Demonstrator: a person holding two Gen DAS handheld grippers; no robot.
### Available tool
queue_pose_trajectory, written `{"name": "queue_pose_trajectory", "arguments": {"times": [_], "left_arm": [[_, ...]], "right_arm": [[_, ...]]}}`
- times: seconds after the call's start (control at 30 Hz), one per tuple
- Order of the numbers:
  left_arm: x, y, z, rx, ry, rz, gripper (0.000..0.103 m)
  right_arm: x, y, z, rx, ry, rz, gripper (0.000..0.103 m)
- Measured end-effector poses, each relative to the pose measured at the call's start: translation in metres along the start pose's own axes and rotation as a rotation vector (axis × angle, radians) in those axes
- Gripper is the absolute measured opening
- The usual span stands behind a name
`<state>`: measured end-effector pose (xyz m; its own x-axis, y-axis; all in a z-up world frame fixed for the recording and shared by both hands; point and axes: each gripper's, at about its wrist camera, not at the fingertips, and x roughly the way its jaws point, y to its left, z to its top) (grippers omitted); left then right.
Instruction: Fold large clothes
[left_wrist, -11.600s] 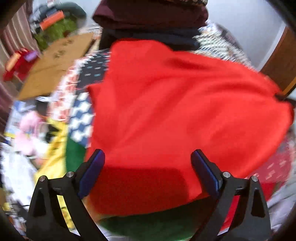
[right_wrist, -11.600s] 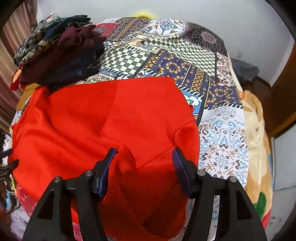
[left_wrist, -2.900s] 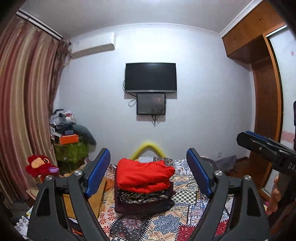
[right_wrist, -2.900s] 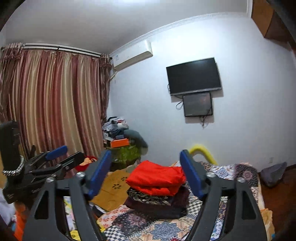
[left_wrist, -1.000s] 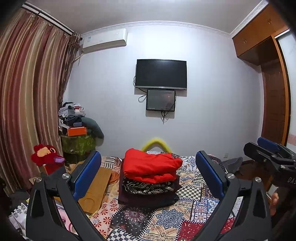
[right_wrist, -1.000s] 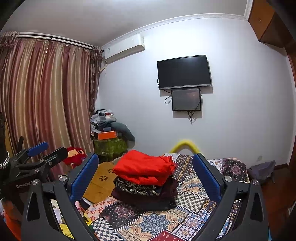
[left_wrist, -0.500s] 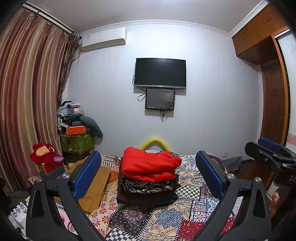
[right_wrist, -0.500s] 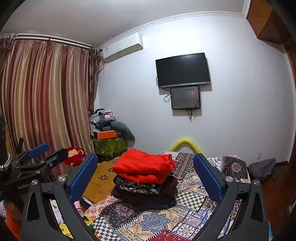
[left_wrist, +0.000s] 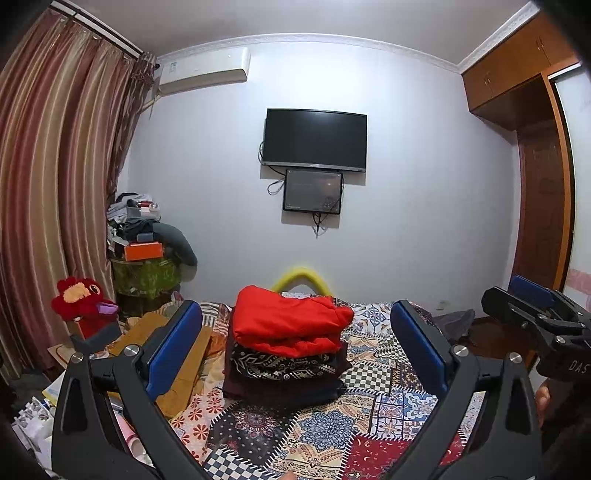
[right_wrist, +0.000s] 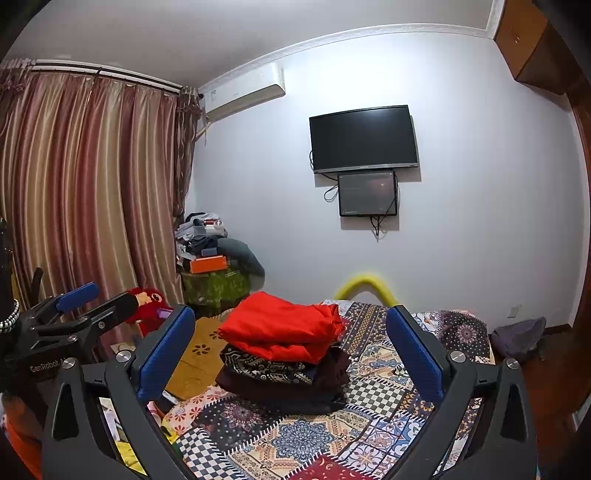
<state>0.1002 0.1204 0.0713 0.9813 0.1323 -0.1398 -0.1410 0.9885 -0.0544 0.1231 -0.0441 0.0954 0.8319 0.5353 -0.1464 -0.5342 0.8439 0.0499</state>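
Note:
A folded red garment (left_wrist: 288, 324) lies on top of a stack of folded dark and patterned clothes (left_wrist: 284, 373) on the patchwork bedspread (left_wrist: 325, 432). It also shows in the right wrist view (right_wrist: 280, 330). My left gripper (left_wrist: 295, 343) is open and empty, held well back from the stack. My right gripper (right_wrist: 290, 345) is open and empty, also well back from it. The right gripper shows at the right edge of the left wrist view (left_wrist: 532, 314), and the left gripper at the left edge of the right wrist view (right_wrist: 77, 306).
A TV (left_wrist: 314, 139) hangs on the far wall. A cluttered green stand (left_wrist: 146, 275), a red plush toy (left_wrist: 79, 302) and striped curtains (left_wrist: 48, 206) are on the left. A wooden wardrobe (left_wrist: 535, 206) stands at the right. A yellow curved tube (left_wrist: 301, 278) lies behind the bed.
Over the last second both grippers barely moved and stay open. Earlier the red garment lay spread under both grippers; it now sits folded on the stack, with both grippers pulled back.

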Motion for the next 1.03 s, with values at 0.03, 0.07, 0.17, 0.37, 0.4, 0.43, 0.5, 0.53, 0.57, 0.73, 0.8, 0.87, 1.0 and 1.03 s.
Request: {"name": "queue_pose_trajectory", "arguments": {"times": [0.03,0.07,0.17,0.37,0.4,0.43,0.5,0.53,0.57,0.73,0.8,0.87,1.0,1.03], "left_arm": [[0.0014,-0.0001,-0.0001,0.001,0.008,-0.007,0.103],[0.0024,-0.0003,-0.0005,0.002,0.015,-0.016,0.103],[0.0036,-0.0009,-0.0019,0.002,0.024,-0.025,0.103],[0.0035,-0.0014,-0.0036,0.0,0.023,-0.03,0.103],[0.0033,-0.0013,-0.004,0.0,0.022,-0.03,0.103],[0.0033,-0.0016,-0.0046,0.001,0.021,-0.026,0.103],[0.003,-0.0026,-0.0053,0.005,0.018,-0.022,0.103],[0.0031,-0.0029,-0.0052,0.007,0.017,-0.021,0.103],[0.0033,-0.0025,-0.0054,0.007,0.016,-0.02,0.103],[0.0033,-0.0037,-0.0063,0.011,0.013,-0.021,0.103],[0.0028,-0.0045,-0.0066,0.016,0.011,-0.016,0.103],[0.0025,-0.0047,-0.0068,0.015,0.011,-0.018,0.103],[0.0024,-0.0037,-0.0077,0.013,0.013,-0.021,0.103],[0.0028,-0.0026,-0.0078,0.011,0.017,-0.023,0.103]], "right_arm": [[0.0005,-0.0001,0.0002,0.001,0.0,0.001,0.103],[0.0008,-0.0004,0.0005,0.002,0.001,0.001,0.103],[0.0011,-0.0004,0.0003,0.001,0.001,-0.003,0.103],[0.0022,-0.0019,-0.0009,0.004,0.006,-0.006,0.103],[0.0026,-0.0021,-0.0011,0.004,0.008,-0.005,0.103],[0.0032,-0.0023,-0.001,0.005,0.011,-0.005,0.103],[0.0032,-0.0015,-0.0015,0.002,0.014,-0.006,0.103],[0.0031,-0.0012,-0.0016,0.0,0.013,-0.008,0.103],[0.0032,-0.0008,-0.0014,-0.002,0.013,-0.009,0.103],[0.0031,-0.0003,-0.0012,-0.003,0.013,-0.011,0.103],[0.0034,0.0005,-0.0017,-0.006,0.016,-0.012,0.103],[0.004,0.0009,-0.0018,-0.007,0.018,-0.013,0.103],[0.0069,0.0018,-0.0024,-0.007,0.028,-0.013,0.103],[0.0076,0.0018,-0.0028,-0.008,0.03,-0.013,0.103]]}}
